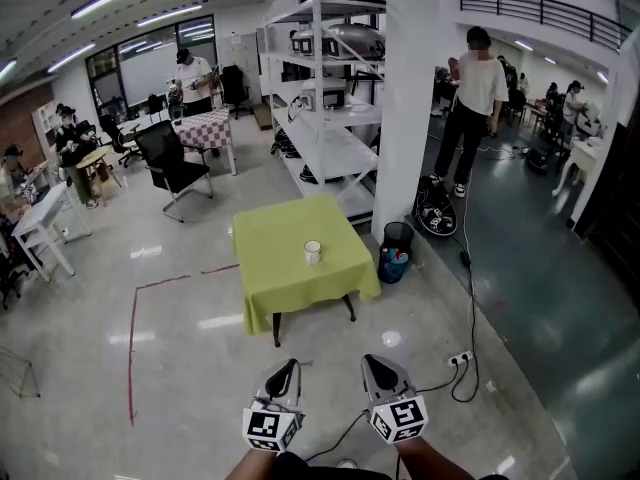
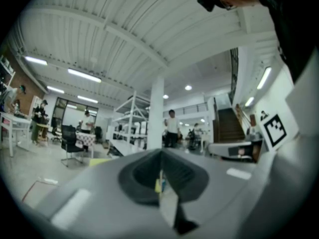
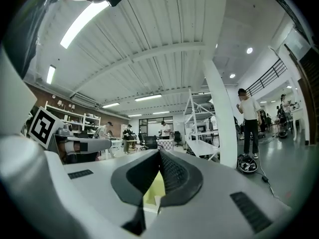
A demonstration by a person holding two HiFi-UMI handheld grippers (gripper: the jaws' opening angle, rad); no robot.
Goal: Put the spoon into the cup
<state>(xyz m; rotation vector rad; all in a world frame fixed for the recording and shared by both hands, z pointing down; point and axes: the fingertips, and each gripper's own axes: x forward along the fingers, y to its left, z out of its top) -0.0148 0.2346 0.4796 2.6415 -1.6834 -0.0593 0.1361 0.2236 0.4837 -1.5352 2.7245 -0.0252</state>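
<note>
A small bench (image 1: pixel 275 268) draped in a yellow-green cloth stands on the floor, well ahead of the person. The white cup (image 1: pixel 313 252) sits upright on it, right of the centre. At this size I cannot tell where the spoon is. At the near edge, the left gripper (image 1: pixel 290 364) and the right gripper (image 1: pixel 371 360) are side by side, both clenched on nothing. A dark bin (image 1: pixel 395 252) stands just right of the bench.
</note>
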